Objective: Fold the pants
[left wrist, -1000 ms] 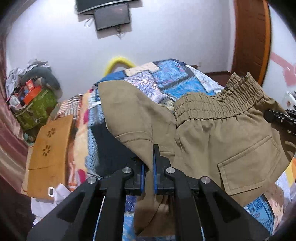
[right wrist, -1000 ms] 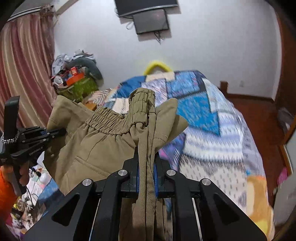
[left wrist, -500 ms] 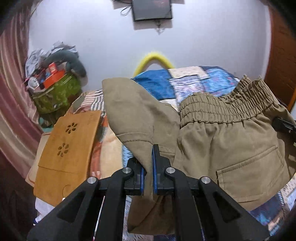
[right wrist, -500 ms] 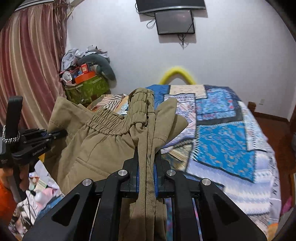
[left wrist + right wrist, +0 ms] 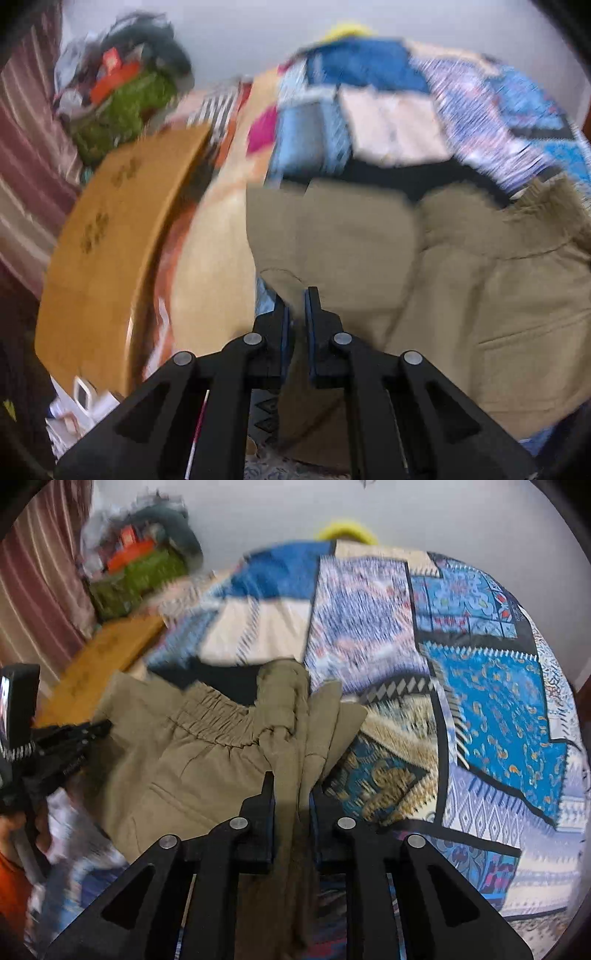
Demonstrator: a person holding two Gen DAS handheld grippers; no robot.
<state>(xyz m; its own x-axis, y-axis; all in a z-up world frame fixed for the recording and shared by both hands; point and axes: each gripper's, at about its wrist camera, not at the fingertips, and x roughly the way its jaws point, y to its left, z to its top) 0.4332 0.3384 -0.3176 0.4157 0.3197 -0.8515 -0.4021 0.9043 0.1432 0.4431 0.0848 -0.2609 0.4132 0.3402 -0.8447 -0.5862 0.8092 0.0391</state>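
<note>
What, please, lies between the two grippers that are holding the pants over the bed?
In the right wrist view, only the pants span from the right gripper to the left gripper; their gathered waistband stretches between them, above the bed.

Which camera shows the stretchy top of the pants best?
The right wrist view. There the waistband is fairly sharp, its gathers plain, running from near the left gripper toward the right gripper. In the left wrist view it is only a blurred ridge.

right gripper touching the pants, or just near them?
Touching. The right wrist view shows the right gripper shut on a bunched strip of the pants, cloth running between its fingers.
</note>
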